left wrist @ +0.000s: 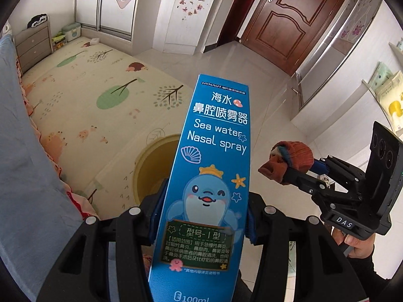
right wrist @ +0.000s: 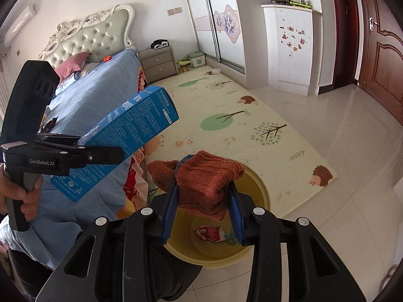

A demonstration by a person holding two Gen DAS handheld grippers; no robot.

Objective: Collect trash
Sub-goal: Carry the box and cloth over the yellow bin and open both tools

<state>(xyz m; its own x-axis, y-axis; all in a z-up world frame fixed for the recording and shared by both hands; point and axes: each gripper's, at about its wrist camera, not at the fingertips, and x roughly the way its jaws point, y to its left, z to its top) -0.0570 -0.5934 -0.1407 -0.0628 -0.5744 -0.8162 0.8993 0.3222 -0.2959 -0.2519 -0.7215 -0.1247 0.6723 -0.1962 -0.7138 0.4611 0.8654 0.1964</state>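
My left gripper (left wrist: pixel 201 216) is shut on a tall blue nasal spray box (left wrist: pixel 209 171), held above the yellow bin (left wrist: pixel 151 166). The box also shows in the right wrist view (right wrist: pixel 126 138), gripped by the left gripper (right wrist: pixel 110 154). My right gripper (right wrist: pixel 204 201) is shut on a rust-brown knitted sock (right wrist: pixel 206 183), held over the yellow bin (right wrist: pixel 262 191). The right gripper (left wrist: pixel 287 171) and the sock (left wrist: pixel 294 156) also show in the left wrist view, to the right of the box. A red-and-white wrapper (right wrist: pixel 211 232) lies inside the bin.
A bed with a blue cover (right wrist: pixel 95 95) stands on the left. A patterned play mat (right wrist: pixel 239 125) covers the floor beyond the bin. A grey nightstand (right wrist: pixel 157 65), a white cabinet (right wrist: pixel 289 47) and a brown door (left wrist: pixel 297 17) stand farther off. Tiled floor (right wrist: pixel 340 151) lies to the right.
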